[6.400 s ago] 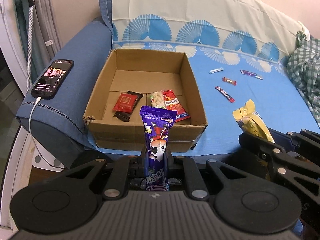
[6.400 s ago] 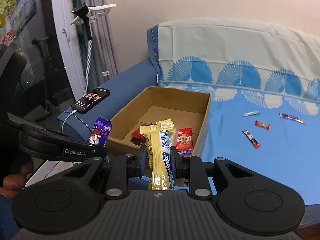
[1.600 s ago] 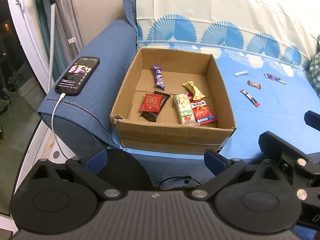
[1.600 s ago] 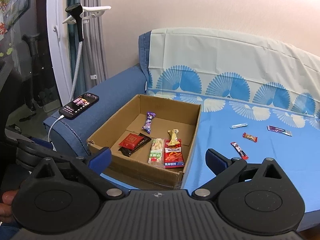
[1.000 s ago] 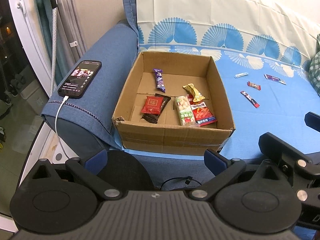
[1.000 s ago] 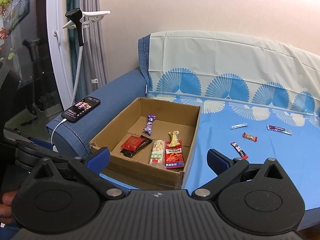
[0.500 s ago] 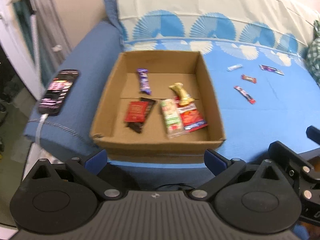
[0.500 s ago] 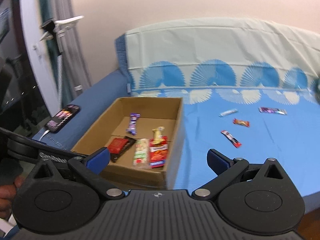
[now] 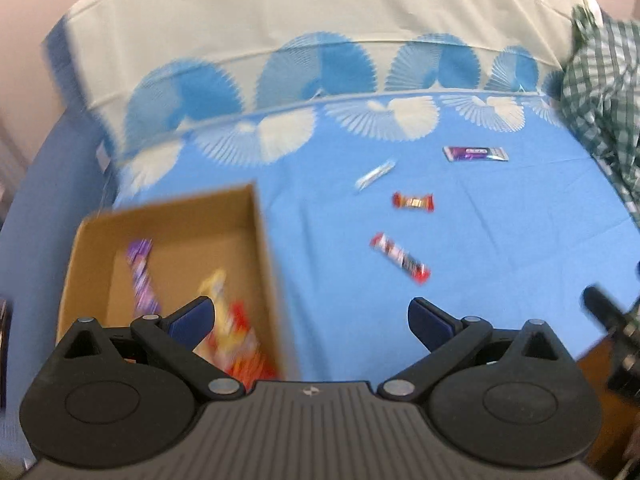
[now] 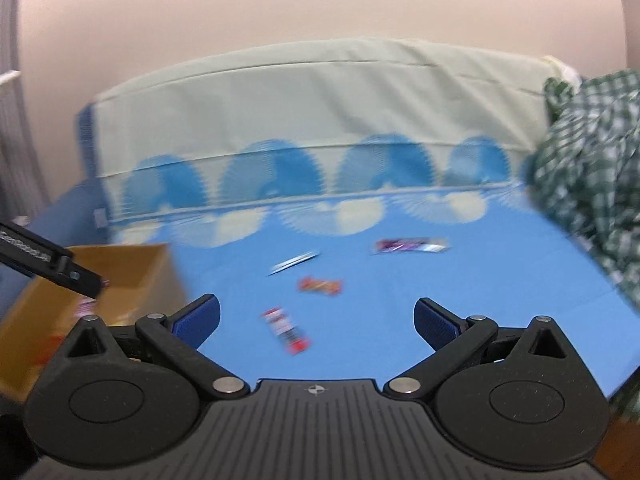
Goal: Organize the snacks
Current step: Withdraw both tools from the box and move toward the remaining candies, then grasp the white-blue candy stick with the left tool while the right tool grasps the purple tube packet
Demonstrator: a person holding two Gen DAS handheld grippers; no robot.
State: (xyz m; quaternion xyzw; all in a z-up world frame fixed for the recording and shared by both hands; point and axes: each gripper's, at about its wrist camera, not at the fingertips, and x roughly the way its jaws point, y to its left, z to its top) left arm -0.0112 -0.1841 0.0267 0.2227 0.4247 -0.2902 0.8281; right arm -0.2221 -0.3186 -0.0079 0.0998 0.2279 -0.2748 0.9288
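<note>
- Four snacks lie loose on the blue sheet [image 9: 328, 216], all apart from one another and to the right of the box [image 9: 264, 248].
- Nearest the tools is a red bar [image 9: 400, 258], lying at a slant; the right wrist view shows it too [image 10: 285, 330], between that tool's fingers.
- Behind it lies a small red candy [image 9: 413, 201], seen also in the right wrist view [image 10: 320, 285].
- Further back is a thin white stick [image 9: 375, 175], and to its right a purple bar [image 9: 475, 154] that lies level, closest to the fan-patterned border of the sheet.
- The box is open-topped cardboard and sits at the left end of the sheet, next to a dark blue armrest [image 9: 36, 208].
- Inside the box, a purple pack [image 9: 140, 276] lies towards the back and a yellow pack [image 9: 214, 286] beside it; red wrappers [image 9: 244, 356] lie nearer the front. All three are blurred, so no more can be told of them.
- The left tool [image 9: 311, 317] is spread wide and holds nothing; its left finger [image 9: 192, 318] is over the box and its right one is over bare sheet.
- The right tool [image 10: 316, 318] is likewise spread wide and holds nothing, above the sheet and short of the loose snacks.
- A green checked cloth [image 9: 604, 92] is heaped at the far right of the sheet.
- Both views are smeared by motion blur.
</note>
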